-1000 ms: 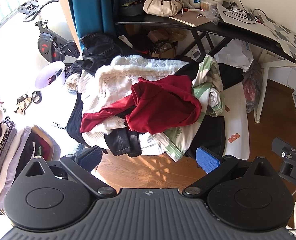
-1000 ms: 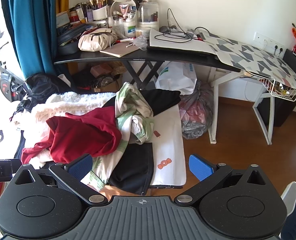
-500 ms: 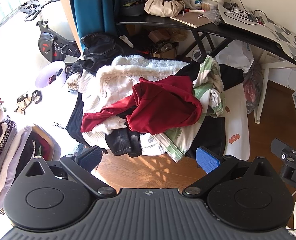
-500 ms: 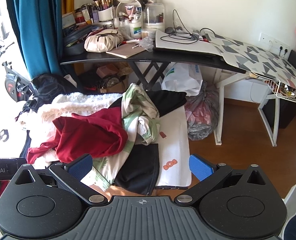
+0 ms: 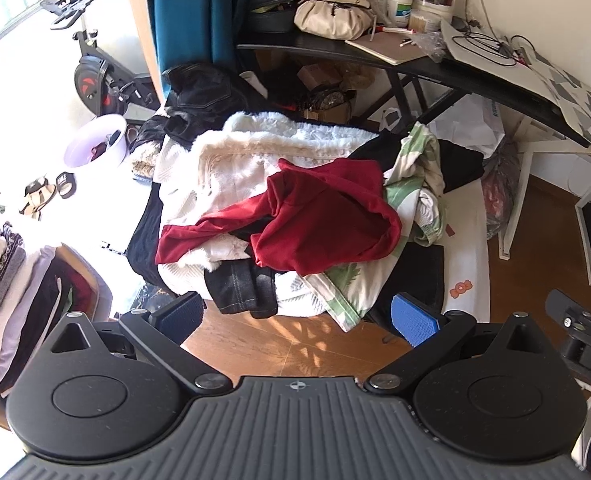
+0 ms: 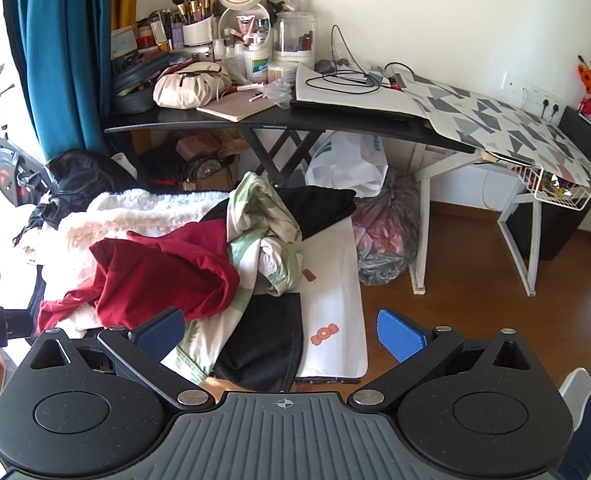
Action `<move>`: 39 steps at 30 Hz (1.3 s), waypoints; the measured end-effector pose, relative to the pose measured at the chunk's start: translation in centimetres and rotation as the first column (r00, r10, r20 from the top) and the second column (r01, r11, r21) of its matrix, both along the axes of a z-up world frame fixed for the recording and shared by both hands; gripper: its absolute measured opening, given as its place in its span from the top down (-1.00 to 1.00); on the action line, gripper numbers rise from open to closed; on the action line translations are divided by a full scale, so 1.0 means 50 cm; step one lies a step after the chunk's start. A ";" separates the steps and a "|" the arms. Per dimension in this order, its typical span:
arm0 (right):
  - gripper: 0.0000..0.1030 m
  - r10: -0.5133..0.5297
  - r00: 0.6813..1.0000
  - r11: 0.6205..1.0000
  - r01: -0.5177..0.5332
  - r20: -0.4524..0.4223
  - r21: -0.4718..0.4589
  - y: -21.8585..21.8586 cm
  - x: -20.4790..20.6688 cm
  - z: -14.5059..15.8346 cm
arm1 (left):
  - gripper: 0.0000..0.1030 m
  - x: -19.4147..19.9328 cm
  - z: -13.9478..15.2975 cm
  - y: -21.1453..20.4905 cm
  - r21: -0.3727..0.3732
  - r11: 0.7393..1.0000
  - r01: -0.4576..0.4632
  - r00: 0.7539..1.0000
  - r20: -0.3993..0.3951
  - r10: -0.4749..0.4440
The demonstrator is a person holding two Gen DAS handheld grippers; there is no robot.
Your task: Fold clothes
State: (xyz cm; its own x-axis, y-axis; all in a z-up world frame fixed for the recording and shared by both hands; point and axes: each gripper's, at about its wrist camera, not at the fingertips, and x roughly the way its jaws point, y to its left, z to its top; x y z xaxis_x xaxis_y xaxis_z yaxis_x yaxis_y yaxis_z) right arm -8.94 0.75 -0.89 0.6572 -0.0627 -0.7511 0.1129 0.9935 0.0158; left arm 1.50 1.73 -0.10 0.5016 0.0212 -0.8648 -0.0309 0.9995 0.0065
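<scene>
Below both tools lay a heap of unfolded clothes [image 5: 295,208] on a low surface covered with a white cloth, in front of the black worktop [image 6: 279,120] that carried cosmetics and cables. Both tools were held back from the heap and above it, most likely so that the person could see the whole pile and choose one piece before reaching. The left tool [image 5: 297,318] had its blue pads wide apart and gripped nothing. The right tool [image 6: 281,334] was also spread and empty, hanging over the near right edge of the heap.

On top of the pile lay a dark red garment [image 5: 323,220], crumpled, with one sleeve stretched toward the left. Under it there was a fluffy white garment [image 5: 255,148], and beside it on the right a green and white printed piece [image 6: 263,228], bunched up. Dark denim [image 5: 239,288] hung over the near edge. A row of already folded clothes [image 5: 3,280] stood at the far left. Folding of this heap seemed not yet begun; the red one looked the easiest to take first.
</scene>
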 end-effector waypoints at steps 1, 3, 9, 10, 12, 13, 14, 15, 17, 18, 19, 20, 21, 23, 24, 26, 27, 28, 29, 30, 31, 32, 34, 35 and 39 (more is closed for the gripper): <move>-0.98 -0.002 1.000 1.000 0.002 -0.001 0.004 0.002 0.001 -0.001 | -0.99 0.004 -0.001 0.014 -0.016 1.000 -0.020 1.000 -0.004 0.020; -0.98 -0.004 1.000 1.000 0.004 -0.004 0.012 0.004 0.002 -0.001 | -0.99 0.008 0.003 0.040 -0.042 0.998 -0.053 0.999 0.009 0.054; -0.98 0.011 1.000 1.000 -0.010 -0.010 0.010 0.041 0.016 -0.002 | -0.99 0.020 0.014 0.104 -0.064 0.995 -0.080 0.994 0.064 0.084; -0.98 0.020 1.000 1.000 -0.020 -0.007 0.012 0.049 0.018 -0.002 | -0.99 0.022 0.014 0.114 -0.067 0.995 -0.079 0.994 0.071 0.084; -0.98 0.036 0.999 0.999 -0.036 0.003 0.017 0.064 0.022 0.000 | -0.99 0.027 0.014 0.133 -0.065 0.994 -0.082 0.992 0.091 0.088; -0.98 0.040 0.999 0.999 -0.040 0.011 0.017 0.072 0.024 0.001 | -0.99 0.030 0.014 0.143 -0.068 0.994 -0.082 0.991 0.097 0.088; -0.98 0.044 0.999 0.999 -0.044 0.017 0.018 0.080 0.028 0.004 | -0.99 0.034 0.012 0.152 -0.073 0.994 -0.080 0.991 0.102 0.087; -0.98 0.048 0.999 0.999 -0.048 0.019 0.019 0.088 0.033 0.006 | -0.99 0.040 0.012 0.163 -0.076 0.994 -0.078 0.991 0.106 0.086; -0.98 0.055 0.998 0.998 -0.055 0.024 0.026 0.101 0.040 0.005 | -0.99 0.052 0.010 0.176 -0.075 0.994 -0.075 0.990 0.115 0.083; -0.98 0.056 0.998 0.998 -0.057 0.029 0.028 0.106 0.044 0.004 | -0.99 0.056 0.008 0.185 -0.073 0.995 -0.072 0.989 0.123 0.080; -0.98 0.054 0.998 0.998 -0.055 0.036 0.027 0.110 0.048 0.005 | -0.99 0.060 0.006 0.194 -0.072 0.995 -0.065 0.988 0.133 0.075; -0.98 0.051 0.998 0.998 -0.052 0.042 0.024 0.115 0.051 0.003 | -0.99 0.064 0.005 0.203 -0.067 0.996 -0.057 0.987 0.144 0.067; -0.98 0.047 0.998 0.999 -0.048 0.046 0.022 0.120 0.055 0.001 | -0.99 0.068 0.003 0.210 -0.058 0.997 -0.051 0.986 0.155 0.059; -0.98 0.034 0.998 0.999 -0.035 0.048 0.017 0.130 0.067 -0.005 | -0.99 0.077 -0.003 0.222 -0.038 0.999 -0.034 0.984 0.171 0.040; -0.98 0.027 0.999 1.000 -0.028 0.046 0.015 0.135 0.073 -0.008 | -0.99 0.082 -0.006 0.228 -0.027 0.999 -0.025 0.983 0.179 0.030; -0.98 0.016 0.999 1.000 -0.016 0.039 0.015 0.140 0.083 -0.019 | -0.99 0.092 -0.013 0.237 -0.010 1.000 -0.008 0.982 0.187 0.010; -0.98 0.011 0.999 1.000 -0.011 0.036 0.015 0.144 0.090 -0.022 | -0.99 0.097 -0.016 0.241 -0.003 1.000 0.002 0.981 0.193 -0.001; -0.98 0.006 0.999 1.000 -0.006 0.032 0.015 0.147 0.097 -0.026 | -0.99 0.099 -0.016 0.241 0.002 1.000 0.010 0.980 0.199 -0.010; -0.98 0.002 1.000 1.000 -0.002 0.029 0.014 0.149 0.103 -0.032 | -0.99 0.102 -0.019 0.242 0.012 1.000 0.015 0.977 0.212 -0.017; -0.98 0.000 1.000 1.000 0.000 0.028 0.012 0.150 0.109 -0.037 | -0.99 0.104 -0.021 0.241 0.026 0.999 0.024 0.974 0.226 -0.029; -0.98 -0.001 1.000 1.000 0.001 0.029 0.007 0.153 0.113 -0.040 | -0.99 0.105 -0.024 0.239 0.040 0.999 0.032 0.970 0.239 -0.041; -0.98 0.000 1.000 1.000 0.000 0.031 0.001 0.155 0.117 -0.043 | -0.99 0.107 -0.027 0.238 0.055 0.998 0.040 0.966 0.252 -0.053; -0.98 0.015 0.999 1.000 -0.014 0.037 -0.020 0.162 0.124 -0.050 | -0.99 0.115 -0.035 0.237 0.060 0.997 0.048 0.964 0.258 -0.062; -0.98 0.023 0.999 0.999 -0.022 0.038 -0.030 0.164 0.127 -0.054 | -0.99 0.120 -0.040 0.237 0.051 0.998 0.047 0.967 0.250 -0.059; -0.98 0.039 0.999 0.999 -0.039 0.025 -0.021 0.157 0.149 -0.069 | -0.99 0.144 -0.062 0.239 -0.004 0.999 0.047 0.975 0.219 -0.045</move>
State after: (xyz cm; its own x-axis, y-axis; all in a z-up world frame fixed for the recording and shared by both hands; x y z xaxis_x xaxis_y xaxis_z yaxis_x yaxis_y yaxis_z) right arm -1.50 8.61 -4.35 0.6781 -0.0520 -0.7331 0.0737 0.9973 -0.0025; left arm 8.71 13.70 -3.20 0.6792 -0.0136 -0.7338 0.0157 0.9999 -0.0039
